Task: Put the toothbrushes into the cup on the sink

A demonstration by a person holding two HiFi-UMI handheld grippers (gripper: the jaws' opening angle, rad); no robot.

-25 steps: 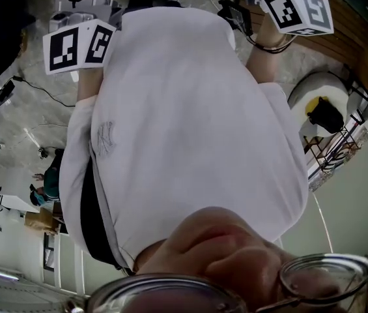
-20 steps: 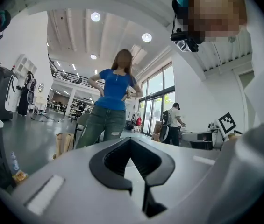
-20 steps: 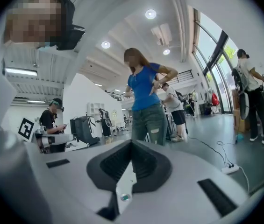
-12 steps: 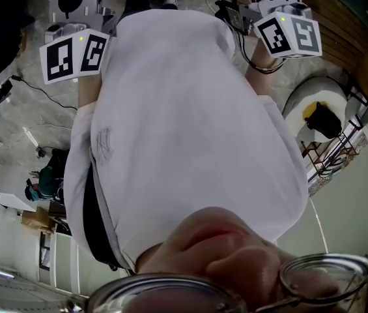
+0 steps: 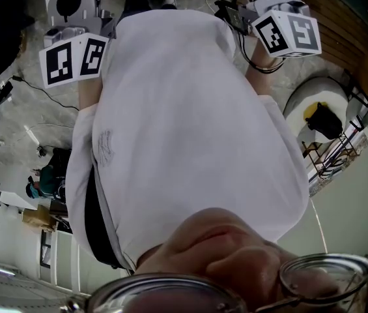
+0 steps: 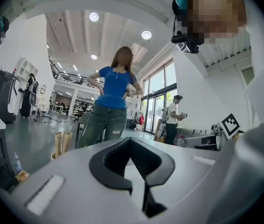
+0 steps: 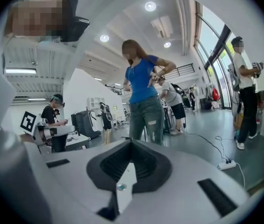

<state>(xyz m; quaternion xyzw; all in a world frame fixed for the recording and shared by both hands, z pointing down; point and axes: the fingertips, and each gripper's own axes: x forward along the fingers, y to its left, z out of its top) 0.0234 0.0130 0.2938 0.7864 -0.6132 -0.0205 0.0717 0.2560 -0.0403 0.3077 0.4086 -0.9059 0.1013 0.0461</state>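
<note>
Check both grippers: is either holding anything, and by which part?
Nothing is held. The left gripper and the right gripper each show their jaws closed together with nothing between them.

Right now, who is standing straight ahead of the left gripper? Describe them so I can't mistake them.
In the big hall, left of the tall windows, a person stands beyond the left gripper. They alone wear a blue top and jeans, hands on hips; the bystander by the windows wears white.
</note>
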